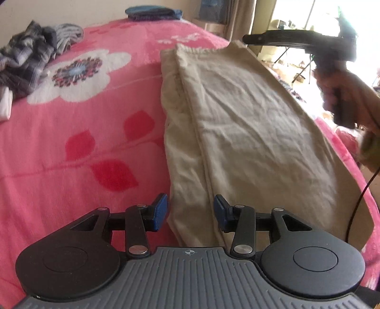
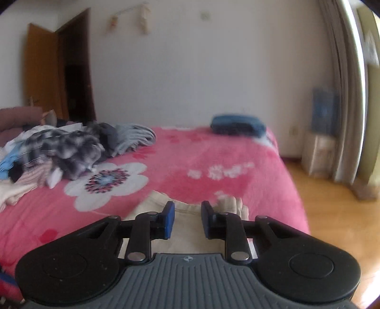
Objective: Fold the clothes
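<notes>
A beige garment (image 1: 237, 118), folded lengthwise into a long strip, lies flat on the pink flowered blanket (image 1: 83, 142). My left gripper (image 1: 190, 211) hovers over its near end with the jaws apart; the blue pads press on nothing. A hand (image 1: 344, 95) holds my right gripper (image 1: 251, 39) above the strip's far right edge. In the right wrist view the right gripper (image 2: 188, 218) is open and empty, with the garment's far end (image 2: 187, 209) below and beyond its fingers.
A heap of unfolded clothes (image 1: 28, 61) (image 2: 59, 152) sits at the blanket's left. A folded blue item (image 1: 152, 13) (image 2: 237, 124) lies at the far end of the bed. Wooden floor (image 2: 332, 214) runs past the bed's right edge. A black cable (image 1: 356, 202) hangs at right.
</notes>
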